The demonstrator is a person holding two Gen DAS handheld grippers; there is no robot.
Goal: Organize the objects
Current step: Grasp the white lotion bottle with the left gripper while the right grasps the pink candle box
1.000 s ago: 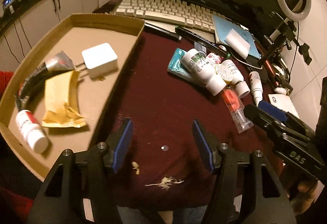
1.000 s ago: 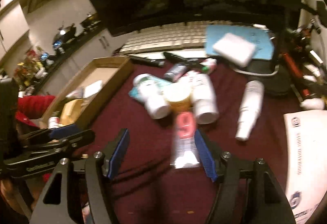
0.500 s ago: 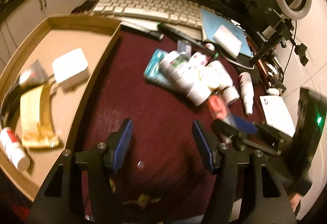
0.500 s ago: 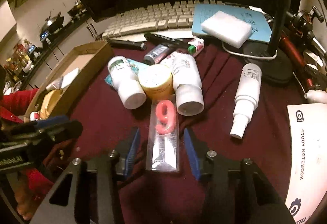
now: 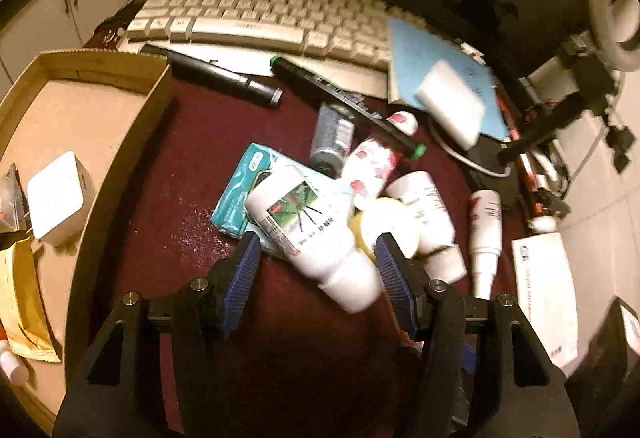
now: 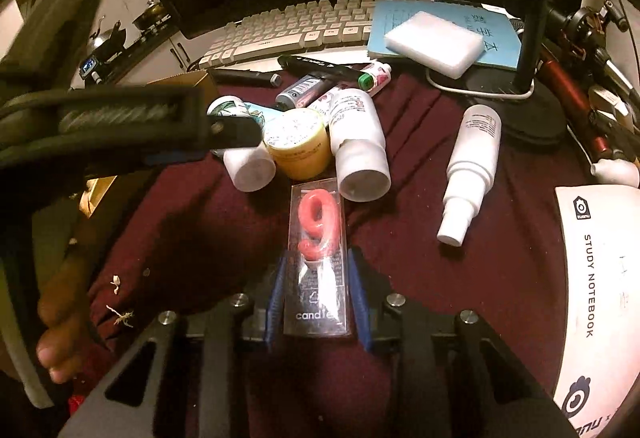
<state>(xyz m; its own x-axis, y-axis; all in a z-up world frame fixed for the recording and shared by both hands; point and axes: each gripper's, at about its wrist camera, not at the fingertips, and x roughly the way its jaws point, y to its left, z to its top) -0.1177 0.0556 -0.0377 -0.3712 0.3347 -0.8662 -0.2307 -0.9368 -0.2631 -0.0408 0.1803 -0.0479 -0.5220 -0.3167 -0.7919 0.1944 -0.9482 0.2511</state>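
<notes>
My right gripper (image 6: 316,270) is shut on the clear pack of a red number 9 candle (image 6: 318,242) lying on the maroon cloth. My left gripper (image 5: 316,258) is open, its blue pads on either side of a white bottle with a plant label (image 5: 312,230), not touching it. That bottle lies on a teal packet (image 5: 240,194), in a pile with a yellow jar (image 6: 296,144), another white bottle (image 6: 360,142) and small tubes. The left gripper crosses the right wrist view at the left (image 6: 120,126).
A cardboard tray (image 5: 132,134) at the left holds a white charger (image 5: 56,194) and a yellow packet (image 5: 20,302). A keyboard (image 5: 260,22), black markers (image 5: 224,78), a blue notebook with a white sponge (image 6: 432,42), a spray bottle (image 6: 472,154) and a study notebook (image 6: 600,294) lie around.
My left gripper moved forward and right, up to the white bottle. My right gripper moved forward and closed on the candle pack.
</notes>
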